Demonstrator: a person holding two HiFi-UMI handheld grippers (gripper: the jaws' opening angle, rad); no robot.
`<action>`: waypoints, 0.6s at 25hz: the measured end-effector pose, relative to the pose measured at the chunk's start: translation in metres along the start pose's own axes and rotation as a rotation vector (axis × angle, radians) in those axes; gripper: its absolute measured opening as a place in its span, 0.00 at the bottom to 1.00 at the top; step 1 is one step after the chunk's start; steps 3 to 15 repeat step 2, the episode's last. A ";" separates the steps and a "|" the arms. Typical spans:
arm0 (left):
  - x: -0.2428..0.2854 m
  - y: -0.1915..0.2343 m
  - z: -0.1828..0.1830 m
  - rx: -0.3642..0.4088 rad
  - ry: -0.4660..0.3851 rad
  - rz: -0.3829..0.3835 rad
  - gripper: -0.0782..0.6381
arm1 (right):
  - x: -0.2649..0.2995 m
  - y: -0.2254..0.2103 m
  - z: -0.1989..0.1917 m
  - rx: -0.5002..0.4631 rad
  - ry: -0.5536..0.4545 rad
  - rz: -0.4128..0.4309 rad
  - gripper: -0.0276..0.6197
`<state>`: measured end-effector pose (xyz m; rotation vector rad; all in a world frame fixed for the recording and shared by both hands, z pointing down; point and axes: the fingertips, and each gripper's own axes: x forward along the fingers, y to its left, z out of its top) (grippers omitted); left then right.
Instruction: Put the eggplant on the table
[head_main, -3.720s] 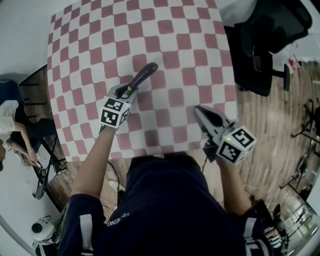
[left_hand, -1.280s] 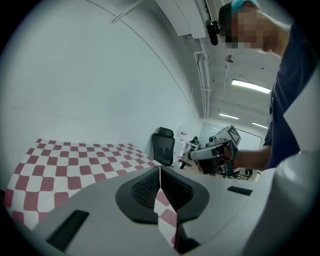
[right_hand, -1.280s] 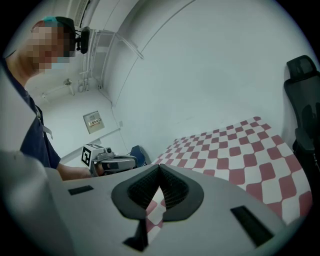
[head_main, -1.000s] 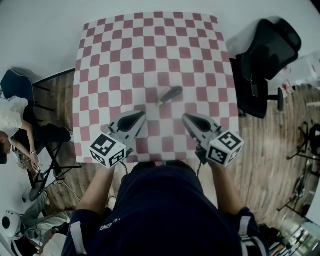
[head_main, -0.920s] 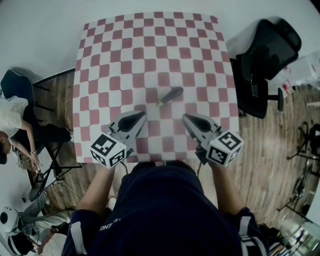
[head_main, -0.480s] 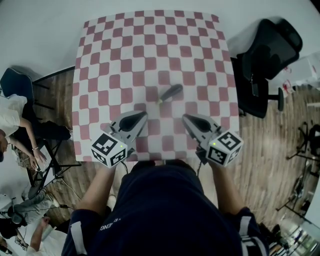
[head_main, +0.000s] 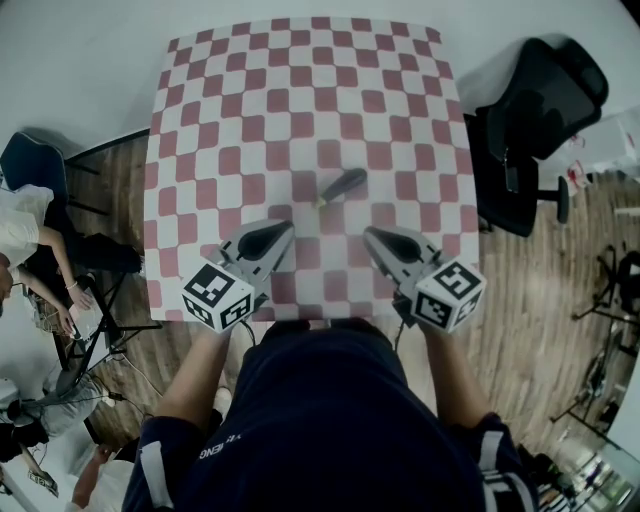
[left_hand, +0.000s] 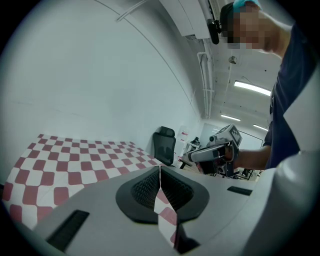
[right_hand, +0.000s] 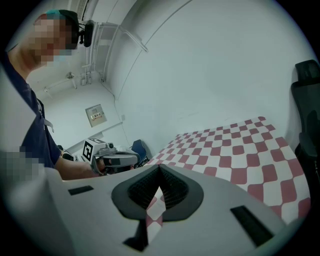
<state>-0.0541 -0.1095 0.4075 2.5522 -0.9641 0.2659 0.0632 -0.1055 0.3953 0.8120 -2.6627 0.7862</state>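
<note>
The dark purple eggplant (head_main: 342, 185) with its green stem end lies free on the red-and-white checked table (head_main: 230, 120), near the middle. My left gripper (head_main: 287, 227) hovers over the table's near edge, below and left of the eggplant, shut and empty. At the same edge my right gripper (head_main: 369, 235) is below and right of it, also shut with nothing held. In the left gripper view the pads of the left gripper (left_hand: 160, 168) meet, and the right gripper (left_hand: 186, 162) shows beyond. The right gripper view shows the right gripper (right_hand: 159, 167) with pads together. Neither gripper view shows the eggplant.
A black office chair (head_main: 535, 90) stands right of the table on the wooden floor. Another person (head_main: 20, 240) sits at the far left beside a dark chair (head_main: 25, 165) and a stand (head_main: 95, 310). A white wall runs behind the table.
The left gripper held the eggplant over the table earlier; now the eggplant lies free and that gripper has drawn back to the near edge. In the last second nothing has visibly moved.
</note>
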 end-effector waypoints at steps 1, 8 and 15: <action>0.001 0.000 0.001 0.001 0.000 0.000 0.15 | 0.000 -0.001 0.001 -0.002 0.001 -0.001 0.07; 0.001 0.001 0.001 0.001 -0.001 0.000 0.15 | 0.000 -0.002 0.001 -0.004 0.001 -0.001 0.07; 0.001 0.001 0.001 0.001 -0.001 0.000 0.15 | 0.000 -0.002 0.001 -0.004 0.001 -0.001 0.07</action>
